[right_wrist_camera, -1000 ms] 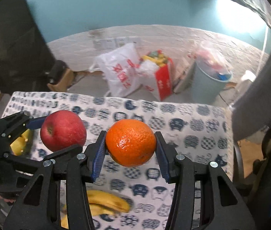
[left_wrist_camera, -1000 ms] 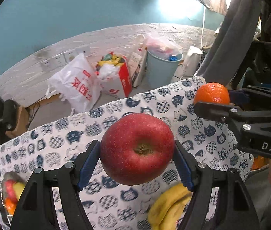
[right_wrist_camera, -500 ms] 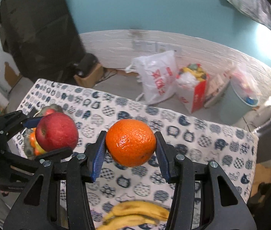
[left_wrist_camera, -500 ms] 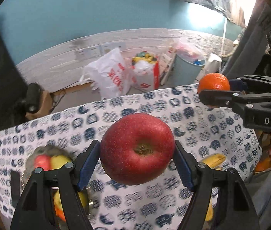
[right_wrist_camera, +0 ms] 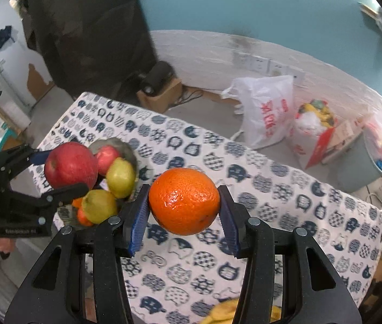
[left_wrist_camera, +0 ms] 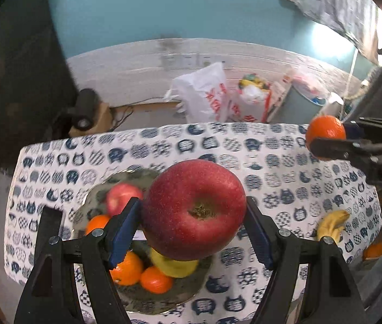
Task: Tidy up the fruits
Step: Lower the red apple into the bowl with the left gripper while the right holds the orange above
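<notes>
Only the left wrist view shows bananas [left_wrist_camera: 332, 222] beside the bowl [left_wrist_camera: 93, 197].

Table [left_wrist_camera: 271, 159] w/ white cloth, navy cat-head print all over. On it: metal bowl [left_wrist_camera: 126, 178] near the left end w/ fruit piled in, bananas [left_wrist_camera: 331, 224] by the right edge, well apart from the bowl. Rest of the cloth bare btw them.

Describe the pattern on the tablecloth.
The tablecloth is white, printed with rows of navy cat heads, some solid, others striped or checked. The right wrist view shows it best.
</notes>
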Demonstrator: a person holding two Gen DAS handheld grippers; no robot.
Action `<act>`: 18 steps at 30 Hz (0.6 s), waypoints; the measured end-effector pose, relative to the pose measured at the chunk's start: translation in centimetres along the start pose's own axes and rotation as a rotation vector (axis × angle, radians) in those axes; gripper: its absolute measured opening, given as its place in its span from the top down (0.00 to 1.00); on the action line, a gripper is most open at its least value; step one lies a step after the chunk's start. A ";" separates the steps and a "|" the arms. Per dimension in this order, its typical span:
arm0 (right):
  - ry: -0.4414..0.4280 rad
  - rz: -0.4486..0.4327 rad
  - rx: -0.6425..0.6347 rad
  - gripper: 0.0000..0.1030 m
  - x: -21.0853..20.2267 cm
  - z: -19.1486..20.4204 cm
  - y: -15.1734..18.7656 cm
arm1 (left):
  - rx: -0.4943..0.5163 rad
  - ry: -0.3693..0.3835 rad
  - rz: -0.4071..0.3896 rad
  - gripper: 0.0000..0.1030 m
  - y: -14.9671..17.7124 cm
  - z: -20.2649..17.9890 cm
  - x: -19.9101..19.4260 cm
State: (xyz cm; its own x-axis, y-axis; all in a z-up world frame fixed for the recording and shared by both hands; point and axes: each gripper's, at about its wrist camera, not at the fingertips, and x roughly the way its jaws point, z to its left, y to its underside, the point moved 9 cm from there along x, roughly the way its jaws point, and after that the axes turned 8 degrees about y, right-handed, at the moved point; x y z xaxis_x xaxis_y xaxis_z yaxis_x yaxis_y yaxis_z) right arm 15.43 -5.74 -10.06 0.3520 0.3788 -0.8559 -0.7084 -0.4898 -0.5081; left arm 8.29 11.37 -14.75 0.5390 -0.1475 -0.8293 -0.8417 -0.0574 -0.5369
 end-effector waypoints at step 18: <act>-0.066 0.092 -0.094 0.53 5.5 8.2 0.1 | -0.160 -0.030 0.090 0.26 4.6 9.0 4.2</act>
State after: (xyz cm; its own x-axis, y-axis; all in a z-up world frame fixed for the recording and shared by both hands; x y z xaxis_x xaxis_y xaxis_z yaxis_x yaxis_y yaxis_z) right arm 12.27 2.69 -14.06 0.2453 0.3781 -0.8927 -0.6742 -0.5951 -0.4373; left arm 6.98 19.37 -22.06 0.4598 -0.1294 -0.8786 -0.8797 -0.2020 -0.4306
